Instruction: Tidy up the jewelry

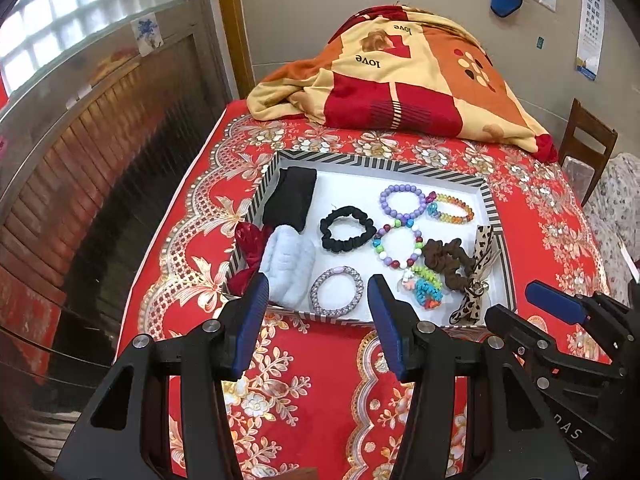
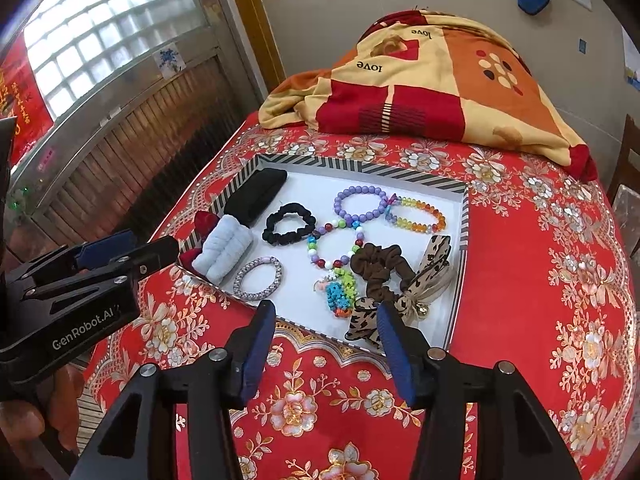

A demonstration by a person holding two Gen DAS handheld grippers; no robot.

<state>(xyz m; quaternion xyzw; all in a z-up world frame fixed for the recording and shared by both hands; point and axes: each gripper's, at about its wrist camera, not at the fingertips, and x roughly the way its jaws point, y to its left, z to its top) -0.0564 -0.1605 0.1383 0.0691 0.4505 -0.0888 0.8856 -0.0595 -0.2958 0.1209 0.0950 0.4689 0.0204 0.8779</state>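
A white tray with a striped rim [image 1: 360, 160] [image 2: 360, 166] lies on the red floral cloth. It holds a black headband [image 1: 290, 196], a pale blue band [image 1: 290, 268], a silver bracelet [image 1: 337, 290] [image 2: 258, 278], a black scrunchie [image 1: 346, 229], purple [image 1: 402, 202], rainbow [image 1: 452, 208] and multicolour bead bracelets [image 1: 398, 246], a brown scrunchie [image 2: 380, 266] and a leopard bow [image 2: 424, 280]. My left gripper [image 1: 318, 296] is open and empty over the tray's near edge by the silver bracelet. My right gripper [image 2: 326, 322] is open and empty near the leopard bow.
A folded red and yellow blanket [image 1: 404, 76] lies behind the tray. A red item [image 1: 248, 258] hangs over the tray's left rim. A wooden slatted door [image 1: 100, 160] is on the left, a chair [image 1: 584, 148] at the right.
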